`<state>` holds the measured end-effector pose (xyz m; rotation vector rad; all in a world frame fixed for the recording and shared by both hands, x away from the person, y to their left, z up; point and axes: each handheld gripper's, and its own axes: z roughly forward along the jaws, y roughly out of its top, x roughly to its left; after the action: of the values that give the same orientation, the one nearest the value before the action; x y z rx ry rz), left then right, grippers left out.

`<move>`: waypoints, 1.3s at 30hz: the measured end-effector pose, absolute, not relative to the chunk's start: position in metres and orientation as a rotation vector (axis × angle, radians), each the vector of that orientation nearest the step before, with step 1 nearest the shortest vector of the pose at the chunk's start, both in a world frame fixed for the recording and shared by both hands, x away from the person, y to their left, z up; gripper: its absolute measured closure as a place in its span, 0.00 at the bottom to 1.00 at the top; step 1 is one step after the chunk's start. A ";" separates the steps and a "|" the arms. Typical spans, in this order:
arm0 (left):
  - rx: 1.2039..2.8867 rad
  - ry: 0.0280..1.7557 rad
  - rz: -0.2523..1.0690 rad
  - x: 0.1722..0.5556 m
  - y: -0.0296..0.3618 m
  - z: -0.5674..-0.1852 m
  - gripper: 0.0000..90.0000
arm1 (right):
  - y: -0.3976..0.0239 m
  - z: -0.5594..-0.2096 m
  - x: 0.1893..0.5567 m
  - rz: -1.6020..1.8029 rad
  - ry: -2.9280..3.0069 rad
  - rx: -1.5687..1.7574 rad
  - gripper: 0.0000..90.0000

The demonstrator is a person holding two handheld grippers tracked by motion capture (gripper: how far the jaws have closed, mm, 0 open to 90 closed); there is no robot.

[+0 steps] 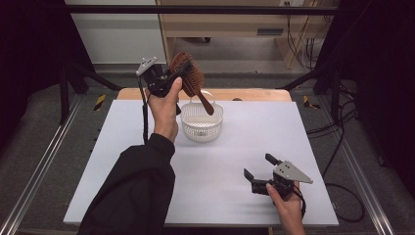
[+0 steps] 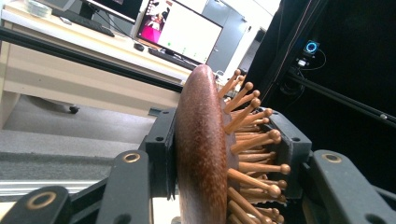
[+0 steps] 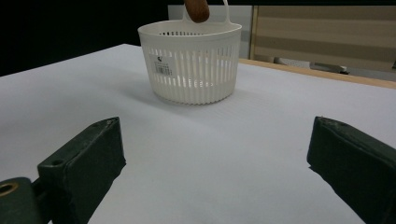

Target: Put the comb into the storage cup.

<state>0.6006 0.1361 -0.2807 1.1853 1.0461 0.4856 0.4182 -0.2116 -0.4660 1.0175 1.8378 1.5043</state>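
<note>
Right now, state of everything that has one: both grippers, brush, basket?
left gripper: shut on the hairbrush head, raised above the basket
right gripper: open, nothing between the jaws, low over the table
hairbrush: held in the air, tilted, handle end down over the basket mouth
basket: upright on the table, handle up, looks empty inside

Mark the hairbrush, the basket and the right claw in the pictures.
hairbrush point(image 2: 201, 149): left gripper view, on its smooth wooden back.
basket point(image 3: 191, 74): right gripper view, on its slatted front wall.
right claw point(image 1: 258, 172): high view, midway between its two black tips.
</note>
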 end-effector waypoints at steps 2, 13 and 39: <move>1.185 1.046 0.487 0.601 0.136 -0.281 0.57 | -0.211 -0.466 0.418 1.503 1.841 1.018 0.05; 1.193 1.051 0.505 0.604 0.136 -0.285 0.57 | -0.212 -0.466 0.418 1.539 1.823 1.035 0.05; 1.205 1.098 0.513 0.606 0.135 -0.309 0.57 | -0.210 -0.467 0.418 1.521 1.832 1.025 0.05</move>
<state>0.6064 0.1351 -0.3085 1.2054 1.0983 0.5130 0.4185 -0.2100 -0.4667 1.0247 1.8316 1.5210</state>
